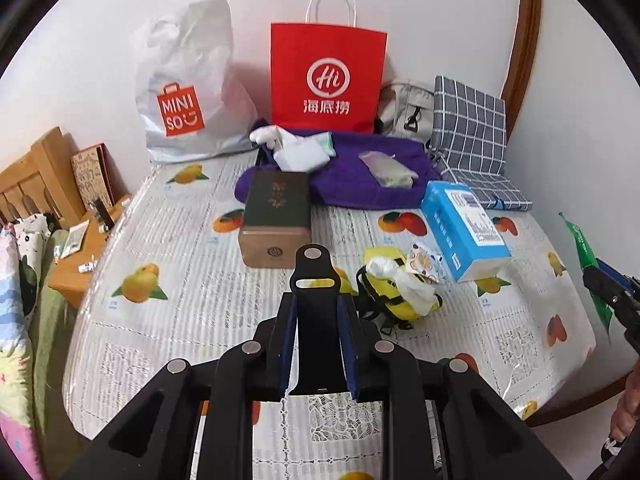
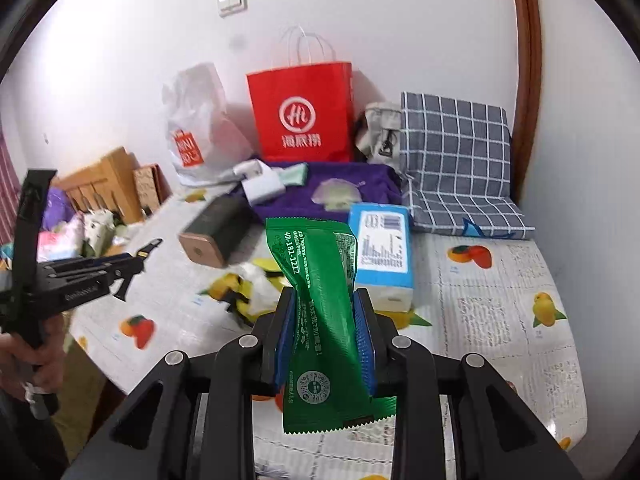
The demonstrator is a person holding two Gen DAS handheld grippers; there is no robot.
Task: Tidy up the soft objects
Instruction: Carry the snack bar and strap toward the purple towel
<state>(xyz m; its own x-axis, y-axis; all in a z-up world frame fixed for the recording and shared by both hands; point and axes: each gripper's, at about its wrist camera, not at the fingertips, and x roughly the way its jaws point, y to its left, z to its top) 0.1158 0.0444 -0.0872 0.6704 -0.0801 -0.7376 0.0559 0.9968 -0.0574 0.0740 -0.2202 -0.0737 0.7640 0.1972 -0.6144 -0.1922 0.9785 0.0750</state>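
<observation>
My right gripper (image 2: 324, 298) is shut on a green foil snack packet (image 2: 316, 276), which stands up between the blue pads above the table. From the left wrist view, that gripper (image 1: 608, 288) and the green packet (image 1: 580, 248) show at the right edge. My left gripper (image 1: 316, 304) is shut on a flat black strap piece (image 1: 314, 276) with a slot and a silver stud. It hovers over the table, in front of a dark green box (image 1: 276, 220). A yellow striped pouch (image 1: 400, 296) with a white plastic bag on it lies just to the right.
On the fruit-print table cover (image 1: 180, 240) lie a blue tissue pack (image 1: 464, 228) and a purple cloth (image 1: 360, 184) with small cloths on it. Against the wall stand a red paper bag (image 1: 328, 76), a white Miniso bag (image 1: 180, 92) and a checked cushion (image 1: 468, 132). A bedside stand (image 1: 80, 248) is left.
</observation>
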